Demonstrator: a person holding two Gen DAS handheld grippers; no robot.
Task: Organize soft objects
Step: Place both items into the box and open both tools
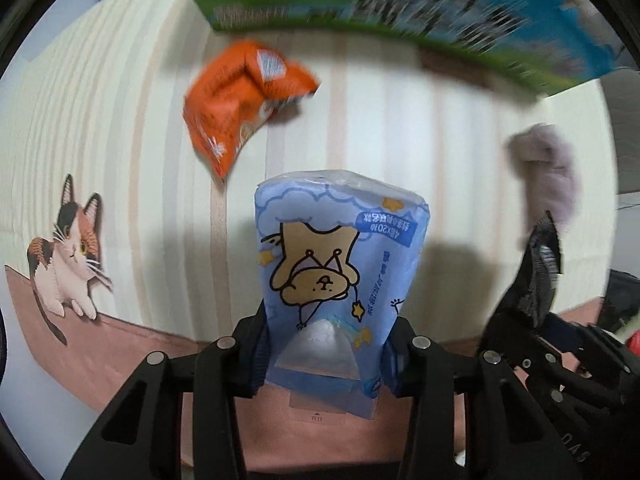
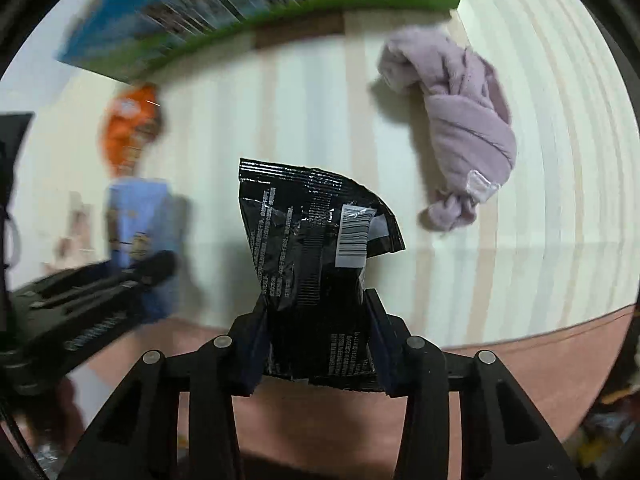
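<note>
My left gripper [image 1: 322, 354] is shut on a light blue tissue pack [image 1: 340, 252] with a cartoon bear, held above the striped mat. My right gripper [image 2: 316, 344] is shut on a black snack bag [image 2: 316, 248] with a white barcode label; it also shows at the right of the left wrist view [image 1: 536, 276]. An orange snack bag [image 1: 240, 100] lies on the mat beyond the tissue pack, blurred in the right wrist view [image 2: 130, 128]. A knotted lilac cloth [image 2: 460, 128] lies at the right of the mat, also seen in the left wrist view [image 1: 548, 168].
A blue and green box [image 1: 380, 4] stands along the far edge of the cream striped mat [image 1: 380, 128]; it also shows in the right wrist view [image 2: 240, 4]. A cat picture [image 1: 68, 252] is at the mat's left. A pink band [image 2: 540, 352] borders the near edge.
</note>
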